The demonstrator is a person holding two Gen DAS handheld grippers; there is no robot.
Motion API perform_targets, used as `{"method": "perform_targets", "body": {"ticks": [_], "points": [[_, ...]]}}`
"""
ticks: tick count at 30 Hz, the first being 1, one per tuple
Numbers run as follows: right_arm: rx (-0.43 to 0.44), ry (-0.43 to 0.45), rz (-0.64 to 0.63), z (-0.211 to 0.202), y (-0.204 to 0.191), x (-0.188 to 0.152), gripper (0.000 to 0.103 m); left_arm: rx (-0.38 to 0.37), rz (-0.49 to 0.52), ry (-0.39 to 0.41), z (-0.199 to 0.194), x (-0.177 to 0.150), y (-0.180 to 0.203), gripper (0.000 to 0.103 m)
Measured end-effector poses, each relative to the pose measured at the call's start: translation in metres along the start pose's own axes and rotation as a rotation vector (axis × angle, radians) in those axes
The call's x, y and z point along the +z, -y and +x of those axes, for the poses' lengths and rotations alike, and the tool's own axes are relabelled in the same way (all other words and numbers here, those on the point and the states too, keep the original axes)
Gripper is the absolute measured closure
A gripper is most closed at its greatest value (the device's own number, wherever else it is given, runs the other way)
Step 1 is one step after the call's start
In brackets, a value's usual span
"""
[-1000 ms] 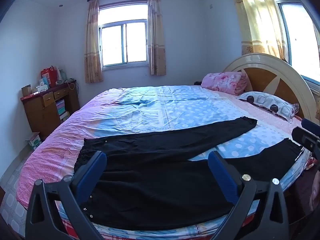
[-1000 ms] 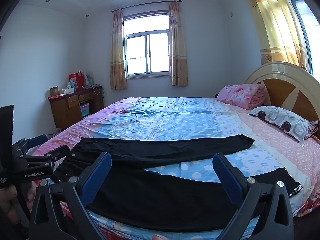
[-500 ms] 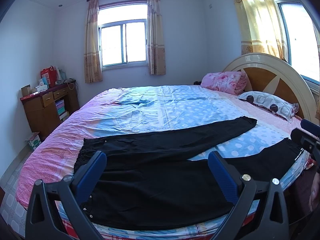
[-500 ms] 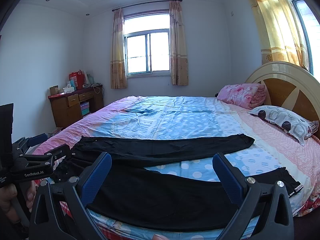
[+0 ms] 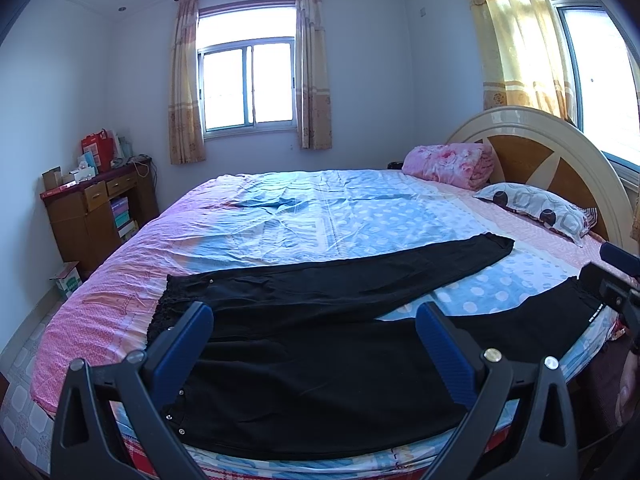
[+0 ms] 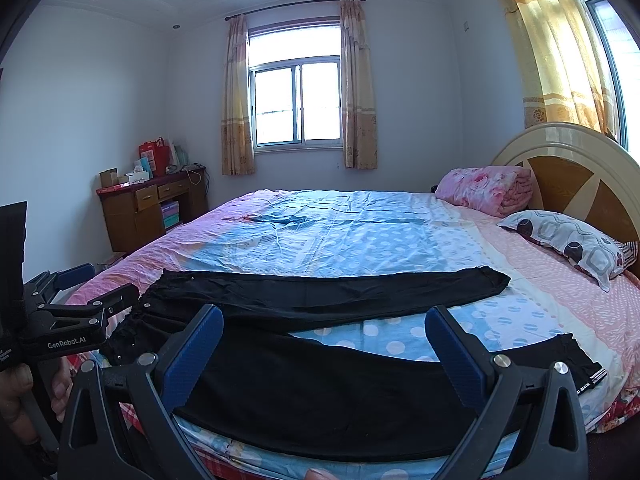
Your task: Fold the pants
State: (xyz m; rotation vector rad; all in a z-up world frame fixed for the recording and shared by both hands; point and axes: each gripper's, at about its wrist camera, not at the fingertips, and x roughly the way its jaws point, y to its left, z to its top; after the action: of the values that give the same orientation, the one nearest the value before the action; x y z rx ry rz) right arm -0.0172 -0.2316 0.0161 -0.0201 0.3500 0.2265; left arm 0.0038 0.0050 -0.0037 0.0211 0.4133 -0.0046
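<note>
Black cotton pants (image 5: 320,344): spread flat ahead of both grippers, legs apart, ready for folding. Left gripper (image 5: 316,344), right gripper (image 6: 324,344): jaws wide, empty.

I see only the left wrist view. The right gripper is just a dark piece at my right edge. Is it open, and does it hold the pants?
Observer: In the right wrist view the right gripper is wide open and holds nothing. The black pants lie flat on the bed beyond it.
Operator: Where along the pants does it point?
Observer: At the middle of the near leg. That leg's cuff lies off to its right.
Operator: And my left gripper, seen from outside?
Observer: It hangs by the waistband end, at the bed's edge. I cannot tell if it touches the cloth.
</note>
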Motion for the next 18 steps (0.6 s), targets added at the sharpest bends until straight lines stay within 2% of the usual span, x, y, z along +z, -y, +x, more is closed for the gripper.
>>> {"method": "perform_targets", "body": {"ticks": [18], "points": [[0.002, -0.006, -0.008, 0.0009, -0.002, -0.0024, 0.001, 0.0, -0.006, -0.004, 0.0005, -0.0009, -0.0024, 0.0]]}}
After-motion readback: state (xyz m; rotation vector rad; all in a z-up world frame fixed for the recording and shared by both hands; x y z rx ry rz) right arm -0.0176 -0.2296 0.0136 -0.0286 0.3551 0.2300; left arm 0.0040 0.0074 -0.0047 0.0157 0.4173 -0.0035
